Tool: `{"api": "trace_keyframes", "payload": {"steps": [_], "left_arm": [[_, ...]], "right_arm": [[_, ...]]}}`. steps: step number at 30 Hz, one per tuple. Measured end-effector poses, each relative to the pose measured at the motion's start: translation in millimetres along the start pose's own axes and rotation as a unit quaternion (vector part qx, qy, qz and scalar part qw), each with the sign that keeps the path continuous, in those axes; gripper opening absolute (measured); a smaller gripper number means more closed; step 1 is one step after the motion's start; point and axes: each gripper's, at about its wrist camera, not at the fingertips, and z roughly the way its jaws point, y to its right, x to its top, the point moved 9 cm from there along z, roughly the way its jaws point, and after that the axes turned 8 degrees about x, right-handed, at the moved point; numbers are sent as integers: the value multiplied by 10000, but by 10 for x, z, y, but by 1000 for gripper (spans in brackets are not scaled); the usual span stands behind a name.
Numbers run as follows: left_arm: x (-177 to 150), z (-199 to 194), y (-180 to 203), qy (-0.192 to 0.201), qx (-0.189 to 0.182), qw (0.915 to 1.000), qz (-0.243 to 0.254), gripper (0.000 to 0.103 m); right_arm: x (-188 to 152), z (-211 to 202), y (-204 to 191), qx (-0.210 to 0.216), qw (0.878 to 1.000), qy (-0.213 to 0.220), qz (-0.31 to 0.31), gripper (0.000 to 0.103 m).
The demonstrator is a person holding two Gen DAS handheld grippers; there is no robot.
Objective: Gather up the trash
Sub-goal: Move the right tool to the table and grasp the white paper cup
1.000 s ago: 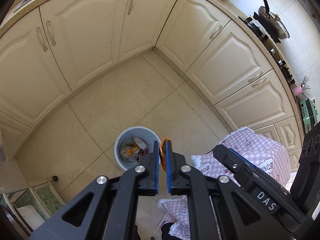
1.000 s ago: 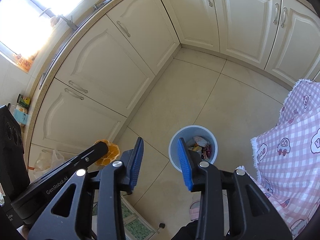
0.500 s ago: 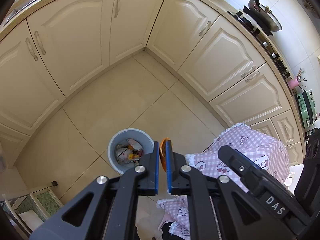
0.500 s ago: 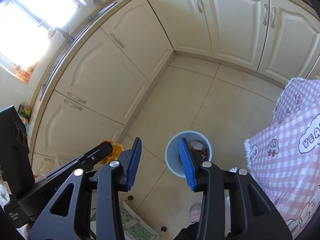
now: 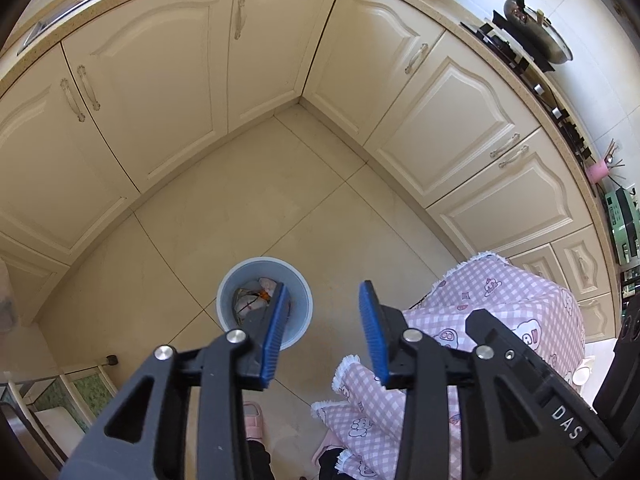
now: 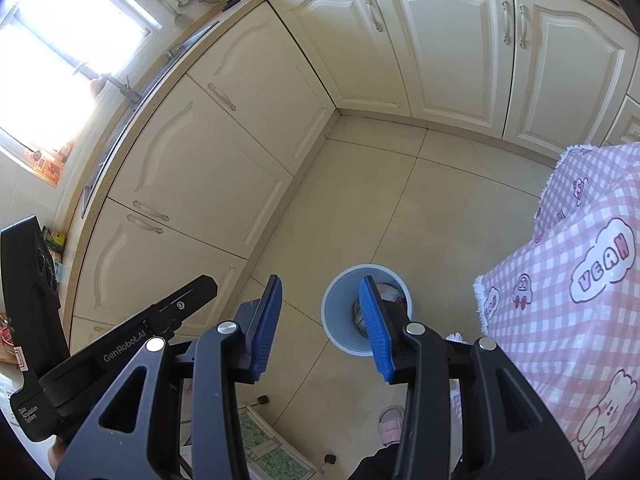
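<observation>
The floor (image 5: 280, 184) lies open from the cabinets (image 5: 160, 80) to the bin (image 5: 298, 316), whose mouth is uncovered from above. The checked cloth (image 6: 580, 280) crowds its right side; a slipper (image 6: 390, 420) lies near.

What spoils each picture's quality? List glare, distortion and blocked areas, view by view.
Right wrist view: the window is blown out white, hiding detail there; straight cabinet doors bow under fisheye. Left wrist view: even light, no glare, curved counter edge, dark corners. In both, the gripper partly blocks the trash bin.
</observation>
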Motion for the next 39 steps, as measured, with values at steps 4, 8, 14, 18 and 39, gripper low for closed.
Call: {"api": "trace_keyframes", "payload": {"steps": [4,8,14,18,39], "left_arm": [[-91,-1,266,-27,9,9999,131,36],[-218,-15,682,-50,-62,9994,338,36],[-539,-46,1728,-73,-327,9951,935,36],[-826,-53,2526,-134,-585,9885,1386,36],[-2346,52,5552,-436,-1288,9299,3419,41]], "right_arm": [[8,-143,167,18,9999,72,80,39],[17,-401,484,-8,9995,202,241,39],[99,-1006,1216,-233,9961,586,618,39],[121,-1593,1875,-556,9890,989,948,40],[-510,-3616,4812,-1566,8892,2491,3503,57]]}}
